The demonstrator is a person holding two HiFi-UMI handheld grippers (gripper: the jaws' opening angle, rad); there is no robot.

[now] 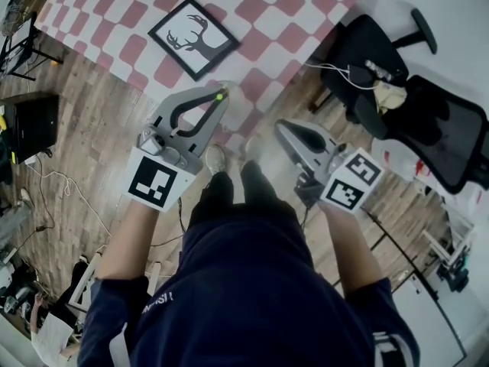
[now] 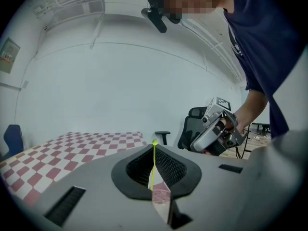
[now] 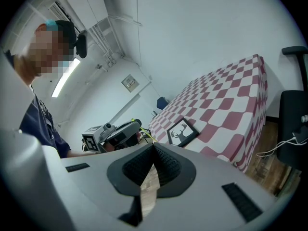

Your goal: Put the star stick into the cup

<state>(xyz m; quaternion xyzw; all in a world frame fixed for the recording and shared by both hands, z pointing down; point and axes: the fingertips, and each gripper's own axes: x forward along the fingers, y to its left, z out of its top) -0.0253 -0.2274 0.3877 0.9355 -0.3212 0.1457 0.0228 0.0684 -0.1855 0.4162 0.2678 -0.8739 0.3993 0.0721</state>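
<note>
My left gripper (image 2: pixel 154 147) is shut on a thin yellow-green stick (image 2: pixel 153 170) that runs up between its jaws and ends in a small green knob at the tips. In the head view the left gripper (image 1: pixel 219 98) hangs above the wooden floor, just short of the checked table, with the stick's green tip (image 1: pixel 221 95) showing. My right gripper (image 1: pixel 281 127) is beside it on the right, and its jaws (image 3: pixel 153 146) meet with nothing between them. No cup shows in any view, and no star shape can be made out on the stick.
A table with a red-and-white checked cloth (image 1: pixel 267 6) lies ahead and carries a framed deer picture (image 1: pixel 192 37). A black office chair (image 1: pixel 428 121) with a white cable stands at the right. Black equipment and cables (image 1: pixel 30 125) lie on the floor at the left.
</note>
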